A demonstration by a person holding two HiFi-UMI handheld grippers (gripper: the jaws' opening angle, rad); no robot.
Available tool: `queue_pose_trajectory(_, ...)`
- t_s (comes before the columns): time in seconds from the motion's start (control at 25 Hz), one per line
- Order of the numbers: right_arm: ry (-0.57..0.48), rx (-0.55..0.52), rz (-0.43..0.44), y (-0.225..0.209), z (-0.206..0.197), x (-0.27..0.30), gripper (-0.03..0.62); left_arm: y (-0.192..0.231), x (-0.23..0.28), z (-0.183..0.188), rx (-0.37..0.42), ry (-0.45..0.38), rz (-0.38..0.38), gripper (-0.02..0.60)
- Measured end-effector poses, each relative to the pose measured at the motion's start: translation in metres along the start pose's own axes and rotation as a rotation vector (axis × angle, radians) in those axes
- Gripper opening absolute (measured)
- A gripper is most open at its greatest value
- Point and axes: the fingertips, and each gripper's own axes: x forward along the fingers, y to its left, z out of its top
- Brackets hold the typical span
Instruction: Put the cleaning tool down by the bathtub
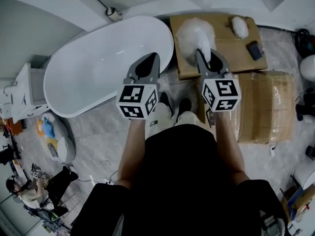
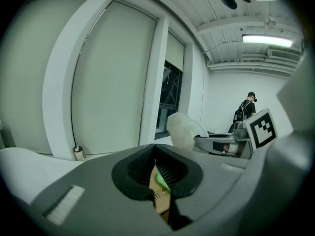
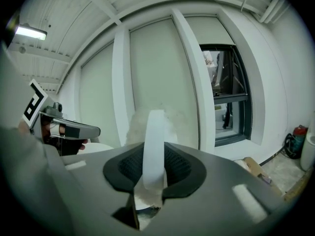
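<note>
The white oval bathtub (image 1: 98, 68) lies left of centre in the head view. The cleaning tool (image 1: 194, 36) is a fluffy white duster head on a white loop handle (image 3: 153, 141). My right gripper (image 1: 204, 58) is shut on that handle and holds the tool above the flat cardboard (image 1: 236, 53), right of the tub's end. My left gripper (image 1: 149, 59) hovers over the tub's near rim, shut with nothing in it. In the left gripper view the jaws (image 2: 155, 163) meet, and the duster (image 2: 181, 129) shows beyond them. In the right gripper view the pads (image 3: 174, 168) press on the handle.
A large cardboard box (image 1: 266, 107) stands to the right, with a second fluffy white item (image 1: 239, 26) and a small black device (image 1: 254, 49) on the flat cardboard behind it. A white cabinet (image 1: 24, 92) and coloured toys (image 1: 47, 129) are at the left. A person (image 2: 244, 109) stands far off.
</note>
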Motion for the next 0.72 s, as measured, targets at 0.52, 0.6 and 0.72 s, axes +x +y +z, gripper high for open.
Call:
queue_pose_trajectory(0.52,0.127,0.004,-0.012,-0.008,-0.045,0.039,0.092,0.015,0.023,-0.018,-0.045,0.026,-0.013,-0.002)
queue_pose_trajectory(0.6,0.149,0.002,-0.011,-0.010,-0.054,0.047,0.092,0.018,0.034,-0.021,-0.052,0.034,-0.024,-0.002)
queue_pose_trajectory(0.72,0.190,0.000,-0.004,-0.012,-0.069,0.058,0.092,0.020,0.051,-0.026,-0.062,0.050,-0.038,-0.002)
